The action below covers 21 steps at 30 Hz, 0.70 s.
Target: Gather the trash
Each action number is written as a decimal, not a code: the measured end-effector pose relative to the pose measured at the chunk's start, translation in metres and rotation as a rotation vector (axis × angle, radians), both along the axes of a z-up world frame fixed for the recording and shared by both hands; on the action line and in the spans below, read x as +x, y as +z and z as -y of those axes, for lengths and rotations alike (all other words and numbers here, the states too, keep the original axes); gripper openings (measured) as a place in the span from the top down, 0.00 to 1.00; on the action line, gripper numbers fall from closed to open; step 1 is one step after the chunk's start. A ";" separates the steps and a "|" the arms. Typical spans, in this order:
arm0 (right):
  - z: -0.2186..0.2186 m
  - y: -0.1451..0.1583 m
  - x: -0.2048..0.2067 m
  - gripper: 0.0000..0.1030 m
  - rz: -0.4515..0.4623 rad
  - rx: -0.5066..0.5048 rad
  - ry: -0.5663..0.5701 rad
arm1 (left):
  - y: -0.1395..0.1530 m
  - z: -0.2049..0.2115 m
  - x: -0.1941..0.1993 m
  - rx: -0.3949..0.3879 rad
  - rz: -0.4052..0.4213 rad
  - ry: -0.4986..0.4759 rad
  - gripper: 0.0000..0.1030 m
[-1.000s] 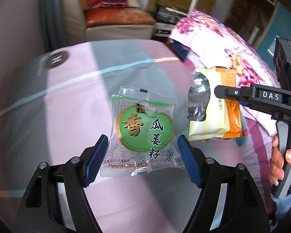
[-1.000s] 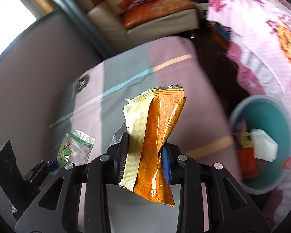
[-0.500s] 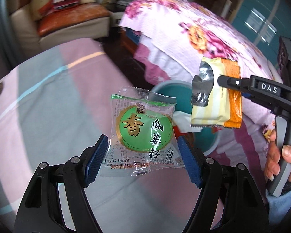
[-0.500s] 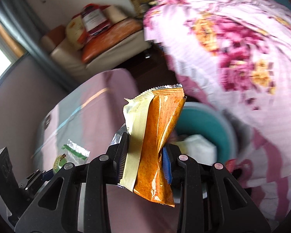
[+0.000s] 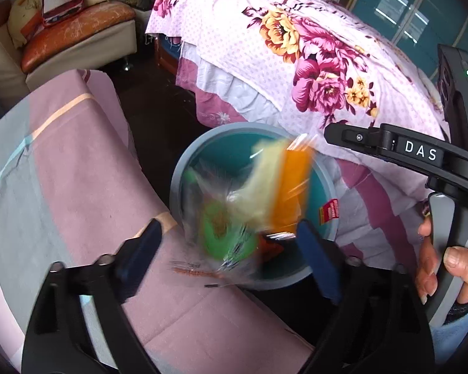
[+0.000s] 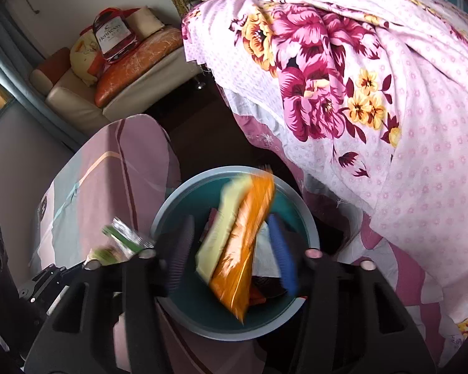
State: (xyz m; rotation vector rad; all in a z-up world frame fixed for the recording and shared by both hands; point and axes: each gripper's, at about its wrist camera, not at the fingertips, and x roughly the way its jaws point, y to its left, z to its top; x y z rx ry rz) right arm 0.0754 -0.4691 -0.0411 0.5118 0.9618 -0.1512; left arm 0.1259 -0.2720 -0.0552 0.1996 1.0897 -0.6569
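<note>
Step in hand: dropping both wrappers into the teal bin (image 5: pixel 177 187); judged best to hold both tools over its mouth until each piece has fallen clear.
Left hand-held gripper (image 5: pixel 231 251): jaws just opened wide, gripping nothing; green packet (image 5: pixel 224 233) blurred, loose, lower centre of frame.
Right hand-held gripper (image 6: pixel 231 254): jaws just opened partway; orange-and-cream wrapper (image 6: pixel 237 243) slipping free over the bin.
Changed: a second ago both wrappers were clamped above the striped bed cover (image 5: pixel 78 171); now the bin lies beneath.
</note>
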 end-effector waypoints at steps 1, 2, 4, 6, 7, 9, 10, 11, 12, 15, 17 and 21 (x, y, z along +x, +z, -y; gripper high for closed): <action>0.000 -0.001 0.000 0.45 -0.001 0.001 -0.002 | -0.001 0.000 0.000 0.005 0.003 0.002 0.09; 0.001 -0.002 0.001 0.43 -0.004 0.006 -0.005 | -0.002 0.001 0.001 0.007 -0.001 0.003 0.09; 0.000 -0.002 0.002 0.38 -0.006 0.005 -0.009 | -0.004 0.000 0.003 0.012 -0.019 0.011 0.09; 0.000 -0.002 0.001 0.35 -0.008 0.006 -0.008 | -0.006 -0.003 0.005 0.011 -0.031 0.022 0.09; -0.001 -0.001 0.001 0.30 -0.006 0.004 -0.009 | -0.006 -0.005 0.005 0.010 -0.034 0.028 0.09; -0.002 0.001 0.001 0.28 -0.004 -0.001 -0.009 | -0.006 -0.010 0.005 0.010 -0.038 0.040 0.09; -0.003 0.001 0.002 0.26 -0.006 -0.003 -0.008 | -0.005 -0.012 0.005 0.008 -0.040 0.044 0.08; -0.004 0.002 0.001 0.25 -0.008 -0.003 -0.008 | -0.004 -0.014 0.004 0.002 -0.042 0.052 0.08; -0.006 0.004 0.002 0.24 -0.008 -0.002 -0.006 | -0.003 -0.017 0.004 -0.005 -0.044 0.058 0.08; -0.012 0.009 0.001 0.22 -0.007 -0.008 0.013 | 0.003 -0.025 0.002 -0.024 -0.044 0.078 0.08; -0.019 0.014 -0.001 0.18 -0.001 -0.018 0.038 | 0.006 -0.031 0.000 -0.029 -0.038 0.095 0.08; -0.031 0.021 -0.006 0.15 0.008 -0.037 0.073 | 0.014 -0.044 -0.005 -0.026 -0.029 0.121 0.08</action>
